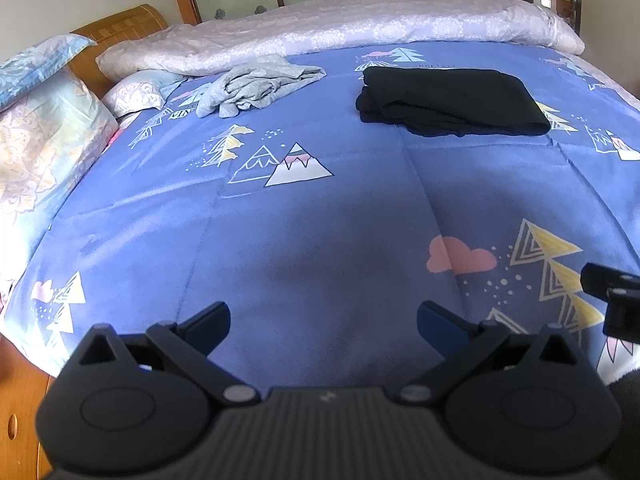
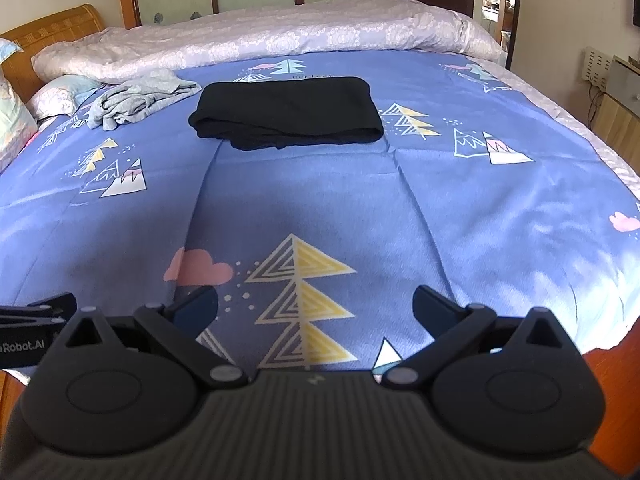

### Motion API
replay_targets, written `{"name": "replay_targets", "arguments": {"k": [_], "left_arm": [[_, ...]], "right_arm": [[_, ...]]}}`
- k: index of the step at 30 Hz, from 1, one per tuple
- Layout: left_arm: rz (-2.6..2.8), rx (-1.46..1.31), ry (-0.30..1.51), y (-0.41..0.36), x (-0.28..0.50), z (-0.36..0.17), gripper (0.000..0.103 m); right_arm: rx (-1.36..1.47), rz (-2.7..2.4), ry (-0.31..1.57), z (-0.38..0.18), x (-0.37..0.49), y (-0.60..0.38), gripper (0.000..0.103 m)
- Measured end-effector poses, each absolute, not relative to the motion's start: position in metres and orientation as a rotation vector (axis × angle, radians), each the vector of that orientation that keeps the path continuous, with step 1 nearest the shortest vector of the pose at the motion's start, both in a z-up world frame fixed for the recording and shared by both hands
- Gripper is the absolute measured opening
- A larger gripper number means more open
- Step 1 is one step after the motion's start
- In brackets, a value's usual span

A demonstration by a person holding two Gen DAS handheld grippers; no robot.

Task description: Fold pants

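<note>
Black pants lie folded into a flat rectangle on the blue patterned bedsheet, far from both grippers; they also show in the right wrist view. My left gripper is open and empty, low over the near part of the bed. My right gripper is open and empty over the near edge of the bed, to the right of the left one; part of it shows at the right edge of the left wrist view.
A crumpled grey garment lies far left on the sheet, also in the right wrist view. A rolled pale quilt runs along the far side. Pillows and a wooden headboard are at left. A cabinet stands right.
</note>
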State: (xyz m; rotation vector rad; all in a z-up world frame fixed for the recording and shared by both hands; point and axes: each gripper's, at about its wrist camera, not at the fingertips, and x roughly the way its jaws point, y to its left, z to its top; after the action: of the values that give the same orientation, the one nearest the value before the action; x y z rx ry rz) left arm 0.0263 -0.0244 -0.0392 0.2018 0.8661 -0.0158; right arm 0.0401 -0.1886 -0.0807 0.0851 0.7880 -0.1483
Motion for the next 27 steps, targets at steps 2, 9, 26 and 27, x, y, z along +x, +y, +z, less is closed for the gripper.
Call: {"name": "replay_targets", "arguments": {"k": [2,9,26,27], "left_arm": [[-0.015,0.202,0.87,-0.0245,0.0265,-0.0402,0.103],[-0.015,0.203,0.884,-0.023,0.0281,-0.0422,0.103],[-0.017,0.219,0.909,-0.0265,0.0301,-0.0462,0.103],[-0.016,0.221,0.91,-0.0268,0.03,-0.0464,0.103]], "right_arm": [[0.085,-0.147,0.792,-0.0815,0.0403,-0.1894,0.103],[0.094,-0.143,0.806,-0.0836,0.0418,-0.1915,0.103],[0.106,-0.133,0.817,-0.0851,0.0432,-0.1966,0.103],[0.107,-0.134,0.816,-0.0849,0.0431,-0.197,0.103]]}}
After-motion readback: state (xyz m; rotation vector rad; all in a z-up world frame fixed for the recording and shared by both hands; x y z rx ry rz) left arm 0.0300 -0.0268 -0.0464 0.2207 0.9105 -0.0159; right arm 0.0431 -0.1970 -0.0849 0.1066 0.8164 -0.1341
